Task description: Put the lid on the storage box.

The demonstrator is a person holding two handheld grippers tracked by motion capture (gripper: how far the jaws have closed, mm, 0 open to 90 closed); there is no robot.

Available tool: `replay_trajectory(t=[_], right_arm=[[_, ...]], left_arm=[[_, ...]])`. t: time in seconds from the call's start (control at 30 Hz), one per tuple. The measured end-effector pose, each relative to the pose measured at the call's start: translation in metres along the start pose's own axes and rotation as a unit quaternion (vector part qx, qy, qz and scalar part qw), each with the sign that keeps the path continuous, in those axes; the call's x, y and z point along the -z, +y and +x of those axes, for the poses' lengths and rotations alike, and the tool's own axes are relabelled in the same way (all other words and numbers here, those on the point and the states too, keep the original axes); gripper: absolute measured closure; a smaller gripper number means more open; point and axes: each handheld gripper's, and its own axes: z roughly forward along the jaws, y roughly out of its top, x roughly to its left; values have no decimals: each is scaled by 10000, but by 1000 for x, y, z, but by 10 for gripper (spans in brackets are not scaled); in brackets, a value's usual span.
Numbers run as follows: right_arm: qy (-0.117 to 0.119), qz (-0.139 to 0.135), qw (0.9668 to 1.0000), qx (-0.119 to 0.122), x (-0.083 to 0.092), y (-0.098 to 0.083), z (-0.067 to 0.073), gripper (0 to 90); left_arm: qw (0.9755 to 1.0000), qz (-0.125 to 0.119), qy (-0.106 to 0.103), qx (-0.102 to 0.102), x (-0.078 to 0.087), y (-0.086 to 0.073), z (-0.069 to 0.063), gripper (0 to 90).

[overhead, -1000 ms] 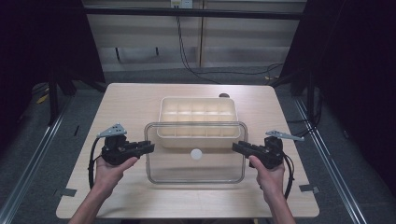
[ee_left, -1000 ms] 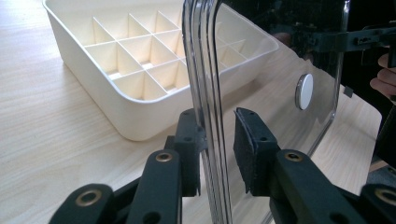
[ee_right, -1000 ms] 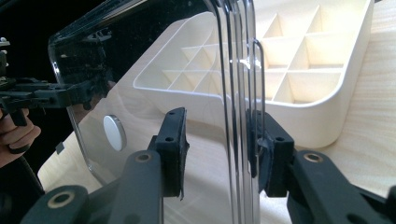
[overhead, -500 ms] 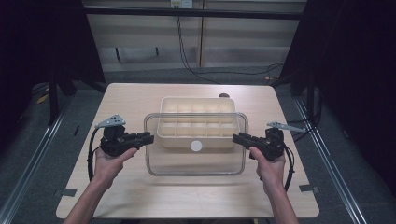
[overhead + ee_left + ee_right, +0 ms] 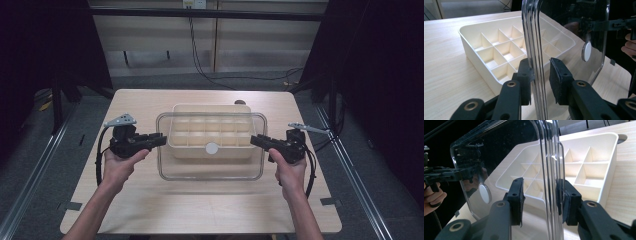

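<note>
Lid [image 5: 210, 170], clamped at opposite rims by left gripper [image 5: 161, 140] and right gripper [image 5: 255, 140], has been raised over the tray [image 5: 210, 112]; lowering is judged next.

One clear lid [image 5: 210, 172], one cream compartment tray [image 5: 210, 131], one table [image 5: 150, 215], and two grippers.

A light wooden table [image 5: 150, 210] stands on grey floor [image 5: 50, 165]; black cables [image 5: 200, 65] trail behind it.
</note>
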Motion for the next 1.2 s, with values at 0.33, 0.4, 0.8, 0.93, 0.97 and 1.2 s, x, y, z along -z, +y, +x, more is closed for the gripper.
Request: replay_trajectory(t=[0.33,0.4,0.8,0.93,0.97,1.2], right_arm=[[-72,20,10000,33,-7,14,-2,597],[-71,24,10000,34,-9,16,-3,597],[-61,3,9999,-106,-20,28,-9,593],[-63,-14,9999,-113,-23,35,-10,591],[-59,-20,9999,-141,-24,37,-10,591],[-100,-41,9999,7,-29,49,-10,589]], left_arm=[[9999,-30,60,95,-8,7,9,713],[9999,-67,31,156,-9,8,12,715],[9999,-49,115,111,-11,23,19,712],[9997,-105,149,138,-11,29,20,712],[9997,-119,174,127,-12,29,21,712],[9995,-72,282,154,-18,36,27,705]])
